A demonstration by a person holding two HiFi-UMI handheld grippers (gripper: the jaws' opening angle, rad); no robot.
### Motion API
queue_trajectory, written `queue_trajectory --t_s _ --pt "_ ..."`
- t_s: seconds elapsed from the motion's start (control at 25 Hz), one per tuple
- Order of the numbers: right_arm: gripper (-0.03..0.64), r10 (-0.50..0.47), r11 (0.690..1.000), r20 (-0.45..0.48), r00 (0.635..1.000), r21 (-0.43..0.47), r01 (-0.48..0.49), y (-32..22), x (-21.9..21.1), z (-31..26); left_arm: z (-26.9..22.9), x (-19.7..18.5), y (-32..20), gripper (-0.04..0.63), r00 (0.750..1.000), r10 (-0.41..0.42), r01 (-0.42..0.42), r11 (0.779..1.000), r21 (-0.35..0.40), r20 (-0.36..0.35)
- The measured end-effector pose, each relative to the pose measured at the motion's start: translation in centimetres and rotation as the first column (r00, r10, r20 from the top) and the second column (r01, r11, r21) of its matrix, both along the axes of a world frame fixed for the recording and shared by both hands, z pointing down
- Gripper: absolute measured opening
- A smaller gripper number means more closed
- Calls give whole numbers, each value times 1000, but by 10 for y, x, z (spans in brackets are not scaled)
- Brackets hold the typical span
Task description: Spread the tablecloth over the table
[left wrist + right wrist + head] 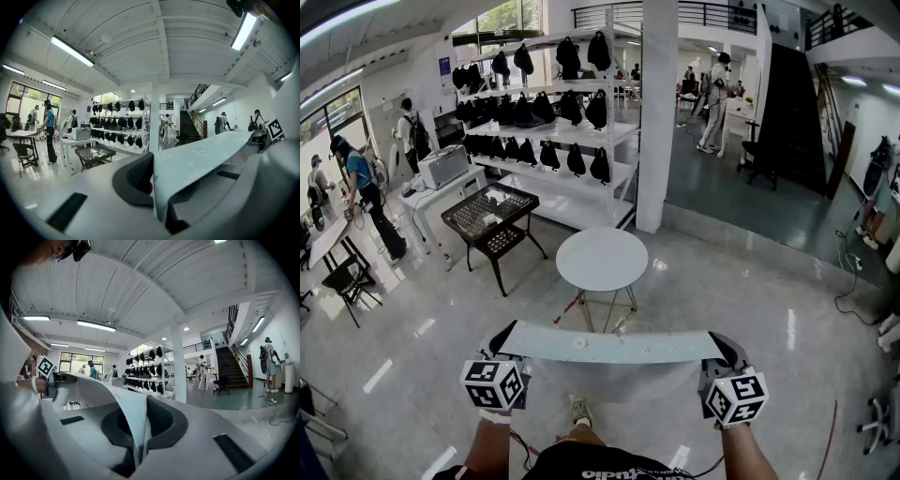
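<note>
A pale blue-white tablecloth [609, 345] hangs stretched between my two grippers, its top edge taut and the rest dropping toward the floor. My left gripper [502, 339] is shut on the cloth's left corner [161, 187]. My right gripper [724, 347] is shut on the right corner [136, 427]. Both are held about level, near my body. The small round white table [602, 259] stands on thin legs just beyond the cloth, ahead of me and lower. In the left gripper view the cloth [201, 157] runs off to the right toward the other gripper.
A black mesh-top table [490, 217] stands left of the round table. White shelves with black bags [546, 112] and a white pillar [657, 112] lie behind. People stand at the far left and in the back. The floor is glossy grey tile.
</note>
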State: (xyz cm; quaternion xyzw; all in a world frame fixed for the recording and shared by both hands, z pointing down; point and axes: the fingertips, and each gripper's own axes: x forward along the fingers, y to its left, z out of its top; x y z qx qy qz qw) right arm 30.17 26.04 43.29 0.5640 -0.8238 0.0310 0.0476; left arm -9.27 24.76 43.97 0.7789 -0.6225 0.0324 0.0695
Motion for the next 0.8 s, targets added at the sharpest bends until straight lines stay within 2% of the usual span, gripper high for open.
queue_trajectory --t_s 0.24,0.52,0.8 --pt "26 -2 1000 -16 1000 2 2 -2 -1 -1 0 0 0 18 1000 0 0 1000 -4 -9" --pt "26 -6 1000 -35 999 24 7 -2 -4 -10 -4 -3 4 18 1000 -6 5 1000 23 26" --pt "26 -28 999 -18 999 45 29 -1 -6 -11 -4 -5 3 17 1000 -6 5 1000 31 16"
